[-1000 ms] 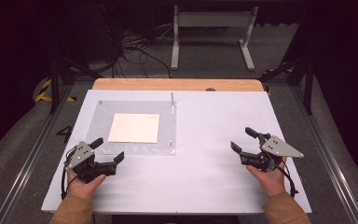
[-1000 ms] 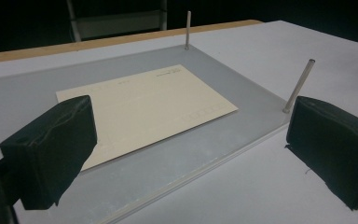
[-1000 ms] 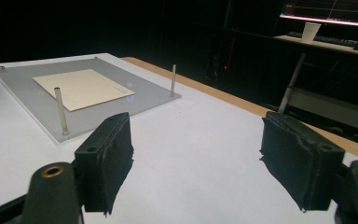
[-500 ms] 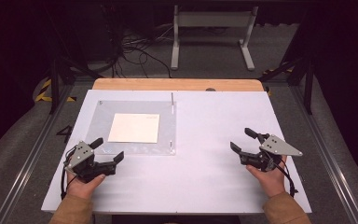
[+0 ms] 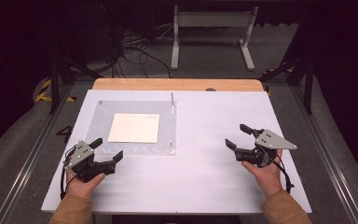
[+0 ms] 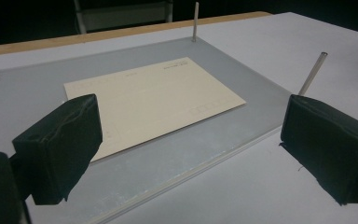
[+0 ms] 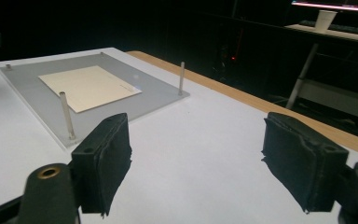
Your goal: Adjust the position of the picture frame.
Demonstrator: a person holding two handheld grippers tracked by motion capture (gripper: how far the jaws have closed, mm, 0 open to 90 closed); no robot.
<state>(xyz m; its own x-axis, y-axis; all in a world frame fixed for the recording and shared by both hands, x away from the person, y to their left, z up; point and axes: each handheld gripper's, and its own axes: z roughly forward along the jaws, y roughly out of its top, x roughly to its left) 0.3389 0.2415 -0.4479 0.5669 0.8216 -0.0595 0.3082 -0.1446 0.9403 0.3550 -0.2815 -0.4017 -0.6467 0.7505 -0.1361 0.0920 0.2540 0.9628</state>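
A cream card (image 5: 134, 128) lies flat on a clear grey plate (image 5: 98, 122) on the left half of the white table; the card (image 6: 154, 100) (image 7: 88, 85) lies in front of both grippers' cameras. Two thin metal pins (image 5: 172, 101) stand at the plate's right edge. My left gripper (image 5: 106, 149) rests open at the plate's near left corner, its black pads (image 6: 58, 144) wide apart with nothing between them. My right gripper (image 5: 238, 136) sits open on the bare right half of the table, jaws pointing left toward the plate, holding nothing.
A wooden strip (image 5: 177, 84) runs along the table's far edge. Beyond it are a white metal stand (image 5: 212, 32) and floor cables (image 5: 135, 46). A paper cup (image 7: 325, 18) stands on a distant desk.
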